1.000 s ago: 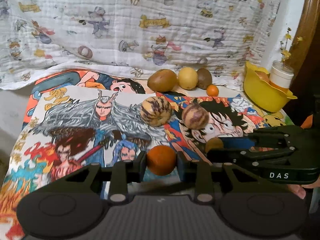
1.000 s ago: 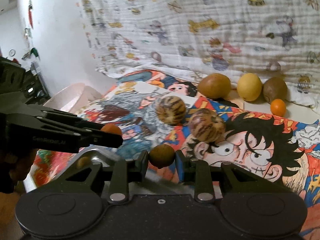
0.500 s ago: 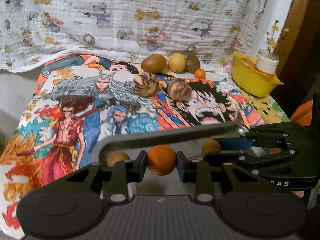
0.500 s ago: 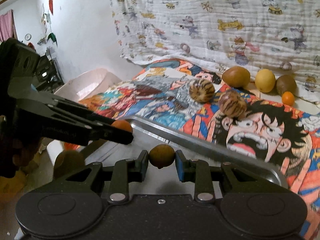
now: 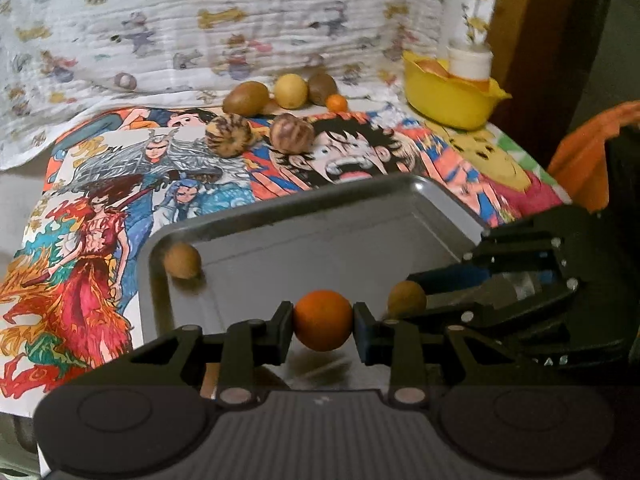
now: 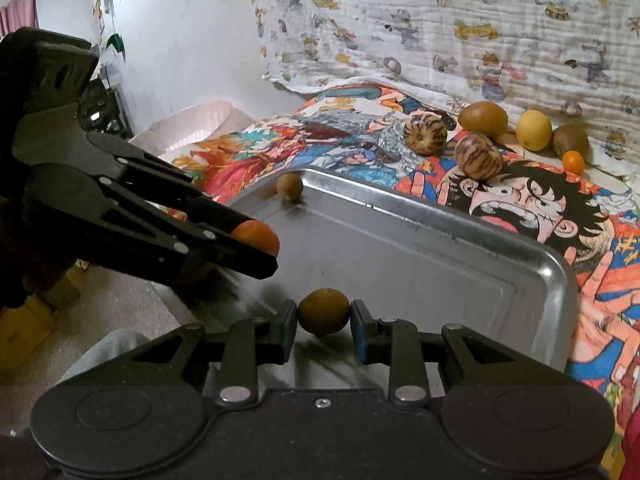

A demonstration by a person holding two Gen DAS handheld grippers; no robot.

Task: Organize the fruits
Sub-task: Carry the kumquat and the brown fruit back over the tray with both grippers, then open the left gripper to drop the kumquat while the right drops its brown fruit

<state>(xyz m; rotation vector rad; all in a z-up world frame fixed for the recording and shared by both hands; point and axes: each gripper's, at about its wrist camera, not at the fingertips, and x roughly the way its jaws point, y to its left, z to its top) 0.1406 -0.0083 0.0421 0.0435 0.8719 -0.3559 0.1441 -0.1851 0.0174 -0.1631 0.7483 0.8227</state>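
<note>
My left gripper [image 5: 323,326] is shut on an orange [image 5: 323,320] and holds it above the near part of a metal tray [image 5: 280,216]. My right gripper [image 6: 324,316] is shut on a small brown fruit [image 6: 324,311], also above the tray [image 6: 440,208]. Each gripper shows in the other's view: the right one [image 5: 408,298] at the tray's right side, the left one [image 6: 256,240] at the tray's left. One small brown fruit [image 5: 182,261] lies in the tray's far left corner. Two striped fruits [image 5: 228,136] [image 5: 291,134] lie on the cartoon cloth.
A brown fruit [image 5: 245,97], a yellow one [image 5: 291,90], a dark one [image 5: 322,87] and a tiny orange [image 5: 336,103] sit along the back by the white blanket. A yellow bowl [image 5: 448,92] stands at the back right. A pink tub [image 6: 192,124] is off the left edge.
Both grippers have drawn back toward the near side with their fruits, and now hang over the metal tray, which has come fully into view.
</note>
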